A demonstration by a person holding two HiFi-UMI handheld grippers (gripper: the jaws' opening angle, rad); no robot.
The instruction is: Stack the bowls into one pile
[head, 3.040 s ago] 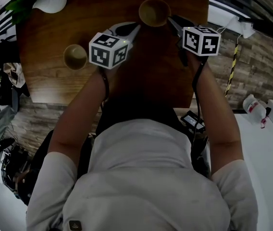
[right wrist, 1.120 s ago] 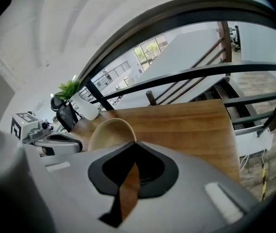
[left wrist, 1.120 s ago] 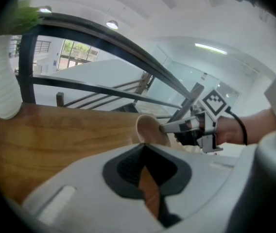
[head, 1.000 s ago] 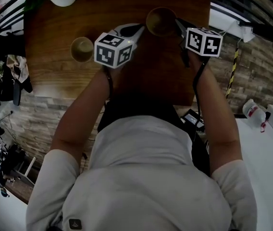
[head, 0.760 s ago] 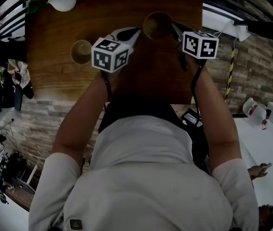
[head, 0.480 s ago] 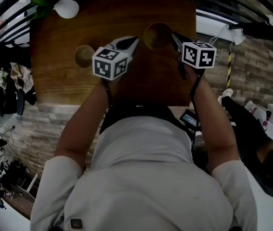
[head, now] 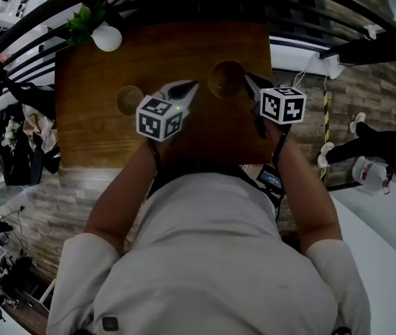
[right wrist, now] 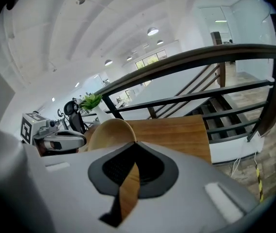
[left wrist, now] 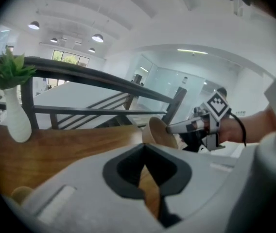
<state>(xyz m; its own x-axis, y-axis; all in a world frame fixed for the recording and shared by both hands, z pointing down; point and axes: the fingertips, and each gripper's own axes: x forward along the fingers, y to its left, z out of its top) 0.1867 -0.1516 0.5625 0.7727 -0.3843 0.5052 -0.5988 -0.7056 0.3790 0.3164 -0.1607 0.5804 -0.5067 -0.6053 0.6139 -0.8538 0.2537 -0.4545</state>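
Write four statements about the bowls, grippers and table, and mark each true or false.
1. The right gripper grips the big bowl by its rim. True.
2. The small bowl sits inside the big bowl. False: it stands alone on the table, off to the left.
3. The left gripper holds the small bowl. False: its fingers are together on nothing.
4. A white vase with a green plant stands at the table's far left corner. True.
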